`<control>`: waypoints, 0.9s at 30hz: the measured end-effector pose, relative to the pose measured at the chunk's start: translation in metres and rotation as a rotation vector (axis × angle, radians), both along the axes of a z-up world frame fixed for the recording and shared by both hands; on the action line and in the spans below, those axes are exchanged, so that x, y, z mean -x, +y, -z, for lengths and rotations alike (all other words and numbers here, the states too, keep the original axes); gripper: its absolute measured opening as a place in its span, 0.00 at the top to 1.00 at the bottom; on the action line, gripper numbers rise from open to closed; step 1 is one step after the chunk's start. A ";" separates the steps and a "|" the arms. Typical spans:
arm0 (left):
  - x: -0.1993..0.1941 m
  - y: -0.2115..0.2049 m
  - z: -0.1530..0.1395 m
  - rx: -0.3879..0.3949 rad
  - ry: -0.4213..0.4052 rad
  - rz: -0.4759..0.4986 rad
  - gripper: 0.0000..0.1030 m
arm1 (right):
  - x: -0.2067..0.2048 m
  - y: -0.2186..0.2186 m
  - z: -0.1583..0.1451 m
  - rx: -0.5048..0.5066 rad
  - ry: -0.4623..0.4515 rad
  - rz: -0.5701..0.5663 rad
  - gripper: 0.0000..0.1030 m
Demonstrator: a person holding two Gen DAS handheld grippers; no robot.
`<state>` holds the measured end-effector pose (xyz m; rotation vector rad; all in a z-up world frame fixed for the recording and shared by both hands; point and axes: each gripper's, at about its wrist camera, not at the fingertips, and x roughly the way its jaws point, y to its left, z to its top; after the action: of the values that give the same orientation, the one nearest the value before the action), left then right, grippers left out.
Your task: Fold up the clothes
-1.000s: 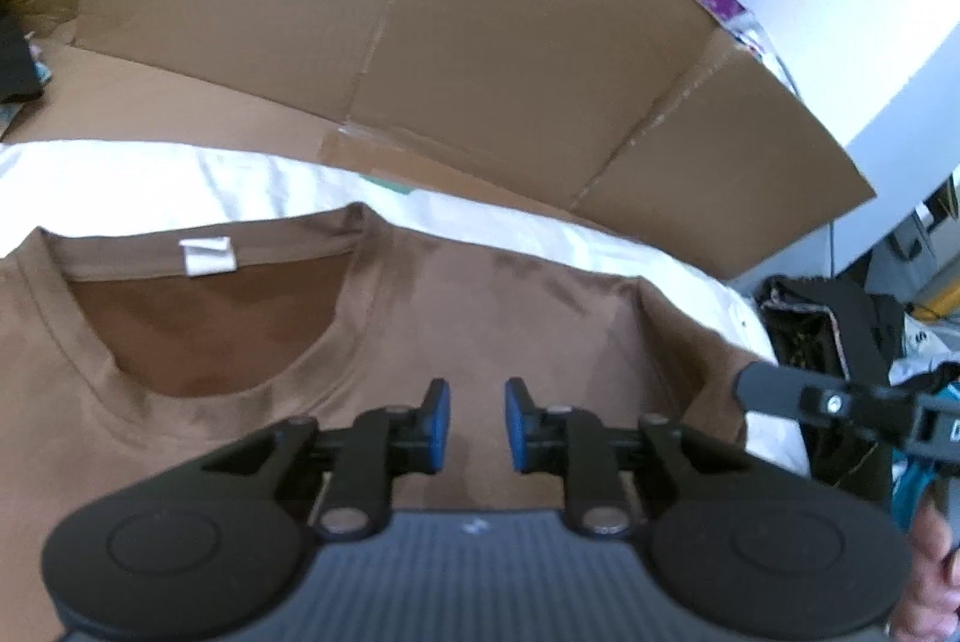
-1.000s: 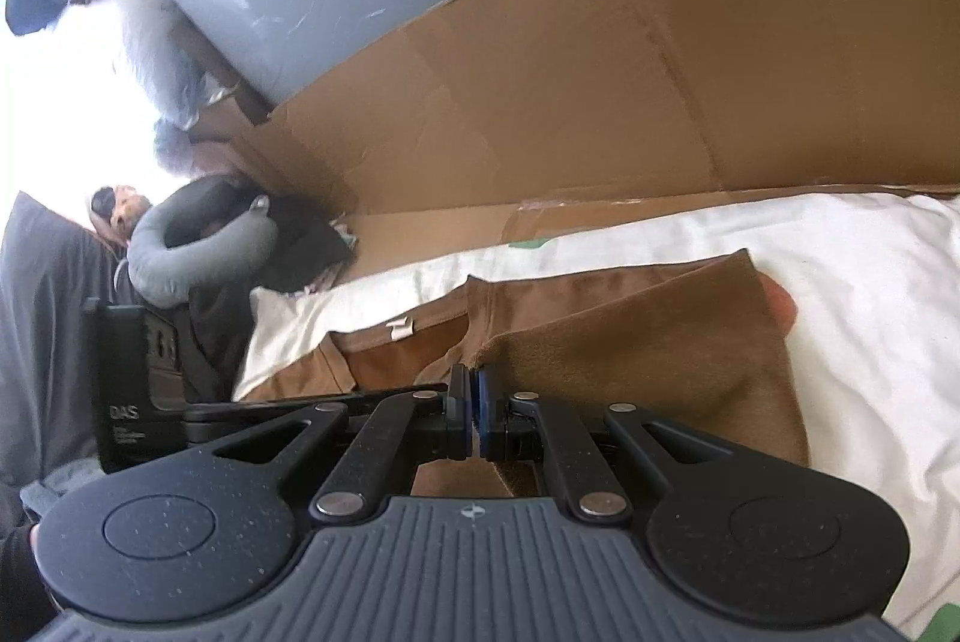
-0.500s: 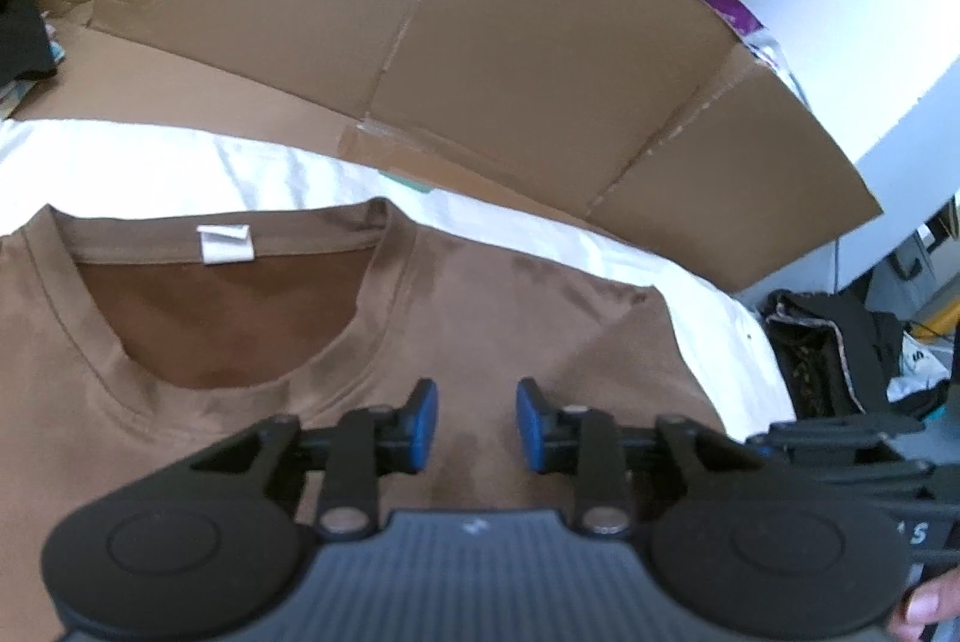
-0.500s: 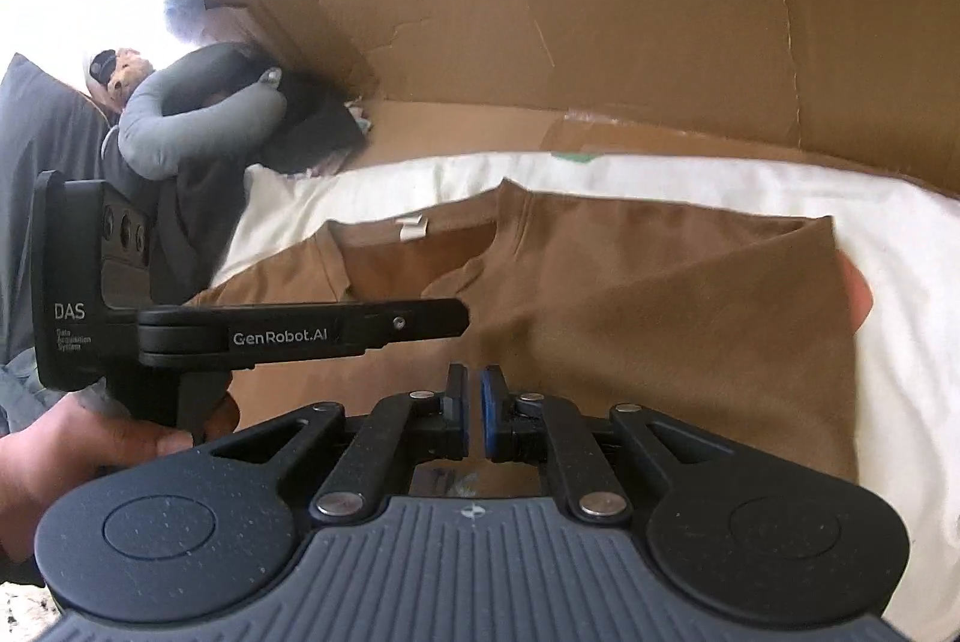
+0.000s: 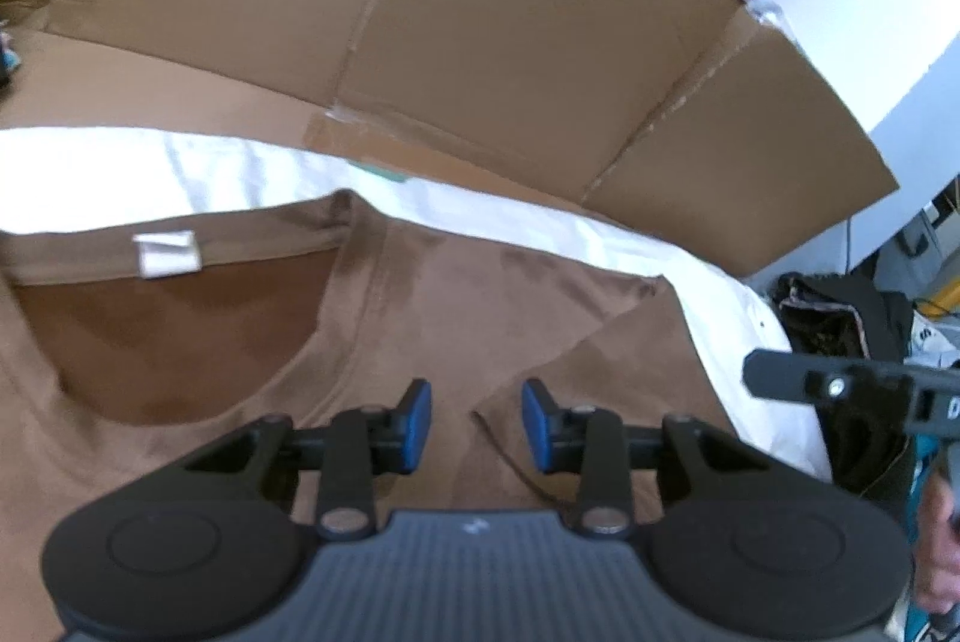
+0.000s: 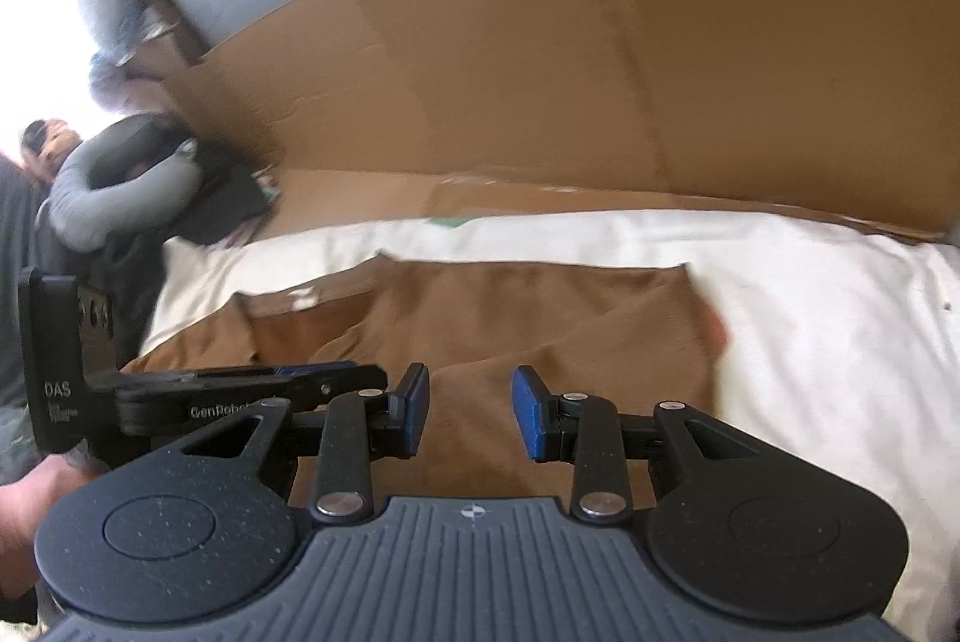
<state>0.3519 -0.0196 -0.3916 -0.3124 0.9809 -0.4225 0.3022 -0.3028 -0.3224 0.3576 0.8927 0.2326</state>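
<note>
Cardboard walls [image 5: 528, 42] back a white sheet [image 6: 828, 342] on which the brown T-shirt [image 5: 456, 318] lies flat. Nearest in the left wrist view, the left gripper [image 5: 476, 417] hovers over the shirt's chest, jaws released and empty, beside the neckline with its white label [image 5: 167, 253]. The right gripper [image 6: 470, 411] hangs over the folded-in sleeve [image 6: 600, 360], jaws parted, grasping nothing. Farther back, a grey neck pillow [image 6: 120, 189] sits against the cardboard.

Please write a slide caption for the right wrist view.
Open right gripper above folded-in sleeve of brown T-shirt on white sheet.
</note>
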 end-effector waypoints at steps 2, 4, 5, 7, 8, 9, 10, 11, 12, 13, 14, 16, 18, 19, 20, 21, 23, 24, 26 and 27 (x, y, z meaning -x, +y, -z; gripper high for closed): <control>-0.003 -0.006 0.004 -0.009 -0.001 0.011 0.66 | 0.000 -0.005 0.001 0.012 -0.006 0.013 0.67; -0.005 -0.012 0.008 -0.022 0.002 0.022 0.66 | 0.001 -0.009 0.002 0.025 -0.013 0.022 0.67; -0.006 -0.014 0.010 -0.028 0.004 0.026 0.66 | 0.002 -0.011 0.002 0.032 -0.016 0.027 0.67; -0.007 -0.019 0.014 -0.041 0.007 0.034 0.66 | 0.002 -0.015 0.003 0.045 -0.022 0.036 0.67; -0.007 -0.021 0.015 -0.054 0.005 0.038 0.66 | 0.003 -0.017 0.003 0.052 -0.025 0.041 0.67; -0.006 -0.024 0.016 -0.068 -0.001 0.048 0.66 | 0.003 -0.019 0.004 0.058 -0.029 0.046 0.67; -0.005 -0.026 0.016 -0.079 -0.011 0.057 0.66 | 0.003 -0.022 0.005 0.067 -0.028 0.055 0.67; -0.005 -0.028 0.017 -0.085 -0.018 0.062 0.66 | 0.003 -0.025 0.007 0.077 -0.025 0.067 0.67; -0.004 -0.030 0.017 -0.090 -0.024 0.067 0.68 | 0.002 -0.028 0.009 0.087 -0.022 0.079 0.67; -0.004 -0.030 0.017 -0.090 -0.022 0.066 0.71 | 0.002 -0.030 0.011 0.096 -0.019 0.091 0.67; -0.004 -0.030 0.017 -0.090 -0.020 0.066 0.78 | 0.001 -0.034 0.013 0.103 -0.015 0.105 0.67; -0.005 -0.028 0.017 -0.077 -0.003 0.066 0.89 | -0.001 -0.040 0.017 0.114 -0.007 0.125 0.67; -0.002 -0.026 0.014 -0.061 0.004 0.064 0.93 | -0.002 -0.045 0.021 0.126 -0.004 0.135 0.67; 0.000 -0.023 0.012 -0.046 0.010 0.059 0.93 | -0.004 -0.047 0.022 0.131 -0.003 0.138 0.67; 0.001 -0.021 0.010 -0.030 0.017 0.054 0.94 | -0.006 -0.049 0.024 0.138 -0.005 0.141 0.67; 0.003 -0.018 0.008 -0.015 0.023 0.048 0.95 | -0.009 -0.050 0.026 0.147 -0.009 0.143 0.67; 0.008 -0.015 0.003 -0.013 0.020 0.050 0.95 | -0.016 -0.053 0.029 0.162 -0.013 0.147 0.67; 0.010 -0.013 0.000 -0.011 0.018 0.051 0.96 | -0.020 -0.055 0.032 0.165 -0.011 0.149 0.67; 0.014 -0.010 -0.006 -0.006 0.012 0.051 0.96 | -0.028 -0.058 0.037 0.172 -0.008 0.154 0.67; 0.016 -0.009 -0.008 -0.001 0.013 0.049 0.96 | -0.031 -0.058 0.039 0.177 -0.007 0.151 0.67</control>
<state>0.3362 -0.0286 -0.3835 -0.2906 1.0026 -0.4648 0.3332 -0.3605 -0.3611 0.2583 0.8679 0.0154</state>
